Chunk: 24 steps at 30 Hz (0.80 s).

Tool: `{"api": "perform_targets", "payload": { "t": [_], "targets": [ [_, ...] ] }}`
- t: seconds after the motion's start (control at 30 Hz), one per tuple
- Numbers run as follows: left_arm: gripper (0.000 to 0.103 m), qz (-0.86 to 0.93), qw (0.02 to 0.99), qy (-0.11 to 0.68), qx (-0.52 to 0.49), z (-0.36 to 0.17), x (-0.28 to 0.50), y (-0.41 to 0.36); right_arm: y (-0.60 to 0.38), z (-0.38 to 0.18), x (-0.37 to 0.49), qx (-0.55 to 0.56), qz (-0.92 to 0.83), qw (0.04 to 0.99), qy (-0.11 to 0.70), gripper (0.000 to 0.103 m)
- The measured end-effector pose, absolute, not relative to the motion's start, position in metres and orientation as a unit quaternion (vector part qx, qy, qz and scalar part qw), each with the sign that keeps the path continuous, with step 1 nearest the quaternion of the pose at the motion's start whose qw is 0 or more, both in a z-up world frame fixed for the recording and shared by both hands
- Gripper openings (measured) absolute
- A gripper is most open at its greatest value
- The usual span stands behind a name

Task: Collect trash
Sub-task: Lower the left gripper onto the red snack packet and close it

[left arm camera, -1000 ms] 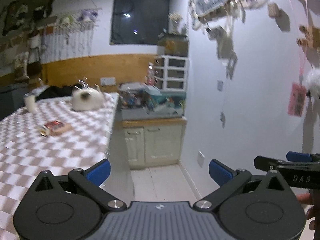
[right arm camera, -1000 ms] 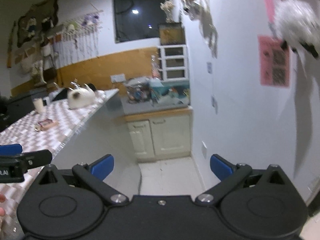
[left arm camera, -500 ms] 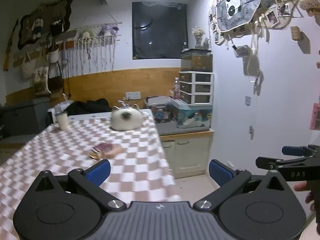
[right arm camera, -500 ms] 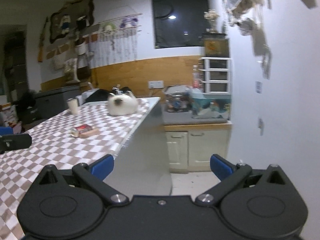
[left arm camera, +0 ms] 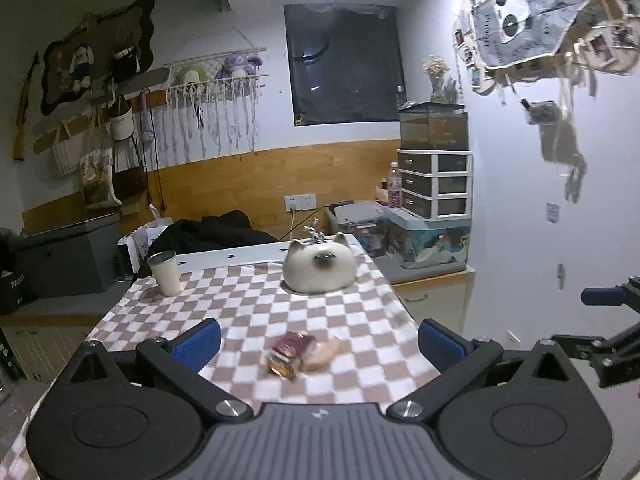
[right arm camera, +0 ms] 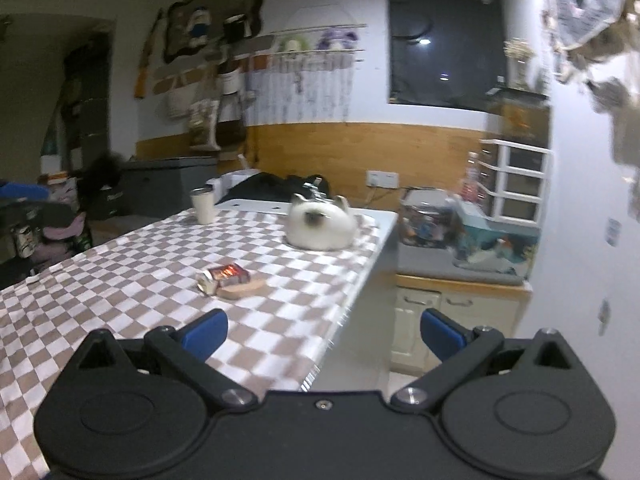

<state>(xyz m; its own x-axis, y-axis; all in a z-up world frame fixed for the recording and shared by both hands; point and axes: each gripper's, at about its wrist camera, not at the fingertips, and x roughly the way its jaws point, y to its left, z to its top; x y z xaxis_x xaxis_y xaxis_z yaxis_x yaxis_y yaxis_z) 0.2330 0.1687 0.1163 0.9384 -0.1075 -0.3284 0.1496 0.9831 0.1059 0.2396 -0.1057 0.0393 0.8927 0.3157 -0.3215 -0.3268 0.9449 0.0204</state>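
both tongs are spread wide with nothing between the blue pads. the left gripper [left arm camera: 319, 340] hangs over the near end of the checkered table [left arm camera: 248, 300], and the right gripper [right arm camera: 323, 331] sits off the table's right edge, half over the cloth and half over the floor. the trash is a crumpled snack wrapper [left arm camera: 289, 352] lying on the table, red and shiny, touching a pale beige scrap [left arm camera: 322, 354] on its right side. it's a bit blurry so i can't read any label. further back on the table there's a white cat-shaped thing [left arm camera: 319, 266], and a white cup [left arm camera: 165, 273] near the table's far left corner. the wrapper is well short of the cat, roughly mid-table.
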Motion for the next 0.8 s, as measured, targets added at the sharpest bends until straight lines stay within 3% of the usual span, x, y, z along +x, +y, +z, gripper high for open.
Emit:
{"api": "perform_targets", "payload": {
  "t": [0.4,0.8],
  "targets": [
    [0.103,-0.106,0.972,0.197,0.067,0.07,0.385,0.192,-0.042,0.069,0.345,-0.07,0.207,0.964,0.149,0.103],
    [0.103,-0.13,0.952,0.273,0.049,-0.036,0.475,0.207,-0.014,0.014,0.438,-0.017,0.222,0.95,0.219,0.103]
  ]
}}
